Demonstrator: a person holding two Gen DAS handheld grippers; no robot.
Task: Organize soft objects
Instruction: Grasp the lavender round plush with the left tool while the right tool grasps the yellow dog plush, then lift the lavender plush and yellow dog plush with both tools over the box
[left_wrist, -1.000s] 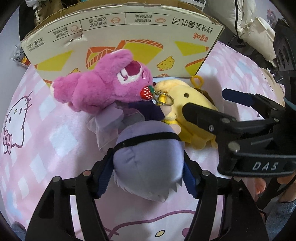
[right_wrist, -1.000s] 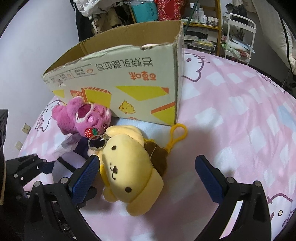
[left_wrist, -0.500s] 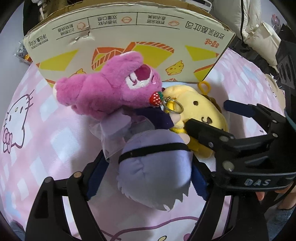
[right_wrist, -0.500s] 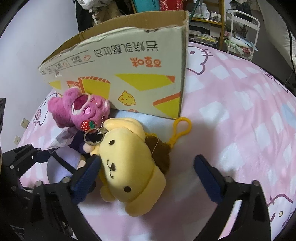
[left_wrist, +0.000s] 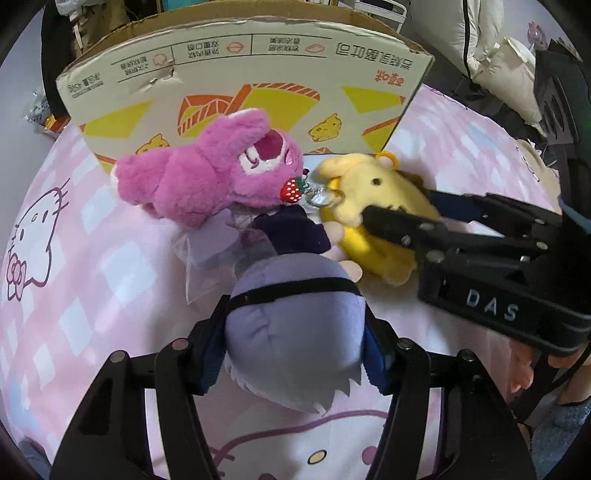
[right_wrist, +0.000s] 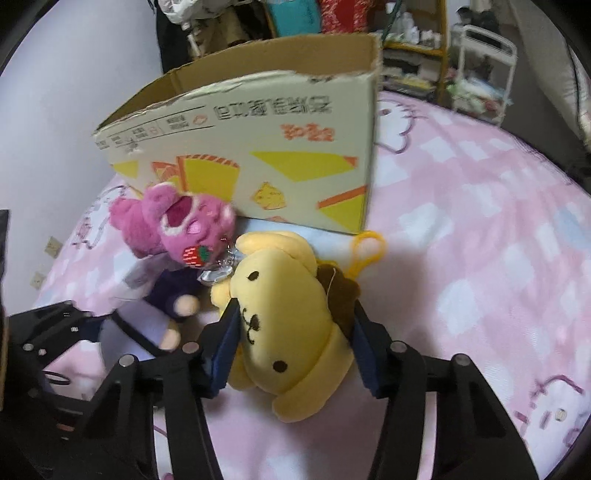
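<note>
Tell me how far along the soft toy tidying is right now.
Nothing looks packed yet. All three toys lie on the pink bedsheet in front of the cardboard box. In hand: the right gripper has just closed on the yellow plush dog; the left gripper squeezes the lilac-haired plush doll. Left: the fluffy magenta bear, untouched, and boxing everything.

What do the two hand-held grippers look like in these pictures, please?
Both are matte black plastic frames with silver round fasteners at the joints. The left gripper has two angular black fingers faced with dark blue ribbed pads. The right gripper is built the same way, and its body carries the pale raised letters DAS. No cables or sleeves can be made out.
</note>
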